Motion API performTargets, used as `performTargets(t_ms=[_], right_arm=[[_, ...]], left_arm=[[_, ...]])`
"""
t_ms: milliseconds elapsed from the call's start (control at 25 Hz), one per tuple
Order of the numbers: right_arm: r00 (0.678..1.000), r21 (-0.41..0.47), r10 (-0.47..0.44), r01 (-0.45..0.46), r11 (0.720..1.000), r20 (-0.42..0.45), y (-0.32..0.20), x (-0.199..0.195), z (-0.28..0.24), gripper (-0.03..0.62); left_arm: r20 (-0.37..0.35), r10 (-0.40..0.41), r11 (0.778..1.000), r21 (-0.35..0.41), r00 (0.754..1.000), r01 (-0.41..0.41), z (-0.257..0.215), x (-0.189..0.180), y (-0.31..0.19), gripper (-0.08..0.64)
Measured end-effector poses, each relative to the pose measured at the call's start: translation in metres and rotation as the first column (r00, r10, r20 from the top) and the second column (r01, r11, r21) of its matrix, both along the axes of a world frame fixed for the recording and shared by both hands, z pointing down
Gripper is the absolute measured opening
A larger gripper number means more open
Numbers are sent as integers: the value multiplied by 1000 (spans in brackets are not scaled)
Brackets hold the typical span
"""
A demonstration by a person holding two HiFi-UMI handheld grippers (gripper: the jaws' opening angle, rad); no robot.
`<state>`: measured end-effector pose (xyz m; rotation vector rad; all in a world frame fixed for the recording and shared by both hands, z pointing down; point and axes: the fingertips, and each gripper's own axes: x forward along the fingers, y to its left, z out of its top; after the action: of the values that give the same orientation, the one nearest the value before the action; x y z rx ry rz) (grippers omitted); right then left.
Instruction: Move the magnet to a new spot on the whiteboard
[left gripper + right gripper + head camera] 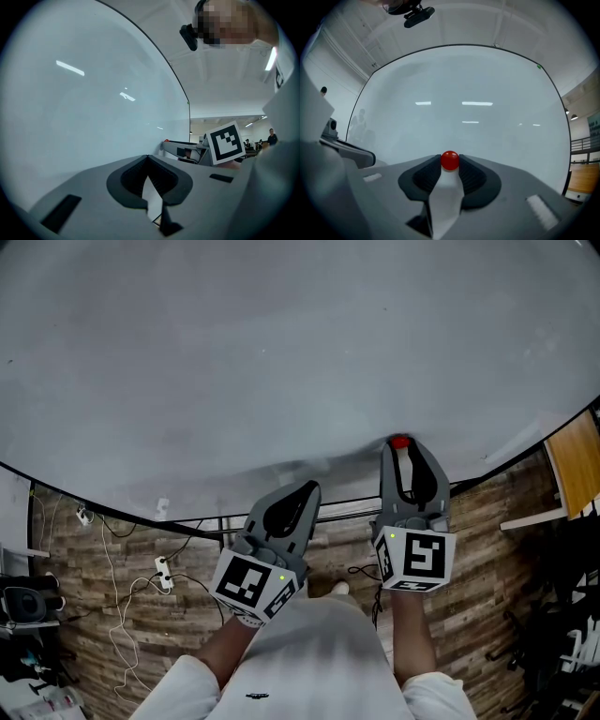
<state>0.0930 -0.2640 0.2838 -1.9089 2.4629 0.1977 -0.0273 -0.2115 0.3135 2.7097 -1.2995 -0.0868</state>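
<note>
Magnet, red and round, sits on the whiteboard near its lower edge, pinched between the 2 jaw tips of the right claw. The left claw is pressed together and empty, near the whiteboard beside the right claw.

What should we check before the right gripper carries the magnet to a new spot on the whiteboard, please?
1. Magnet sits between the right gripper's jaw tips: ok.
2. Both pads touch the magnet: ok, as far as the right gripper view shows.
3. Magnet lifted off the whiteboard: cannot tell.
4. Left gripper shut, empty and apart from the magnet: ok.
5. Bare board around the magnet for a new spot: ok.
</note>
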Motion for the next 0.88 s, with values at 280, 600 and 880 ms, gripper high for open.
performTargets(t_ms=[280, 600, 880], right_arm=[[1000, 9, -6, 6, 1000, 15, 21, 2, -2, 129], [998, 42, -20, 23, 999, -61, 47, 3, -11, 129], [998, 27, -22, 24, 999, -64, 69, 10, -3, 129]], left_arm=[[1, -5, 1000, 2, 1000, 5, -1, -1, 11, 6], [2, 3, 1000, 9, 1000, -3, -2, 3, 21, 6], [8, 9, 1000, 5, 1000, -9, 2, 5, 30, 6]])
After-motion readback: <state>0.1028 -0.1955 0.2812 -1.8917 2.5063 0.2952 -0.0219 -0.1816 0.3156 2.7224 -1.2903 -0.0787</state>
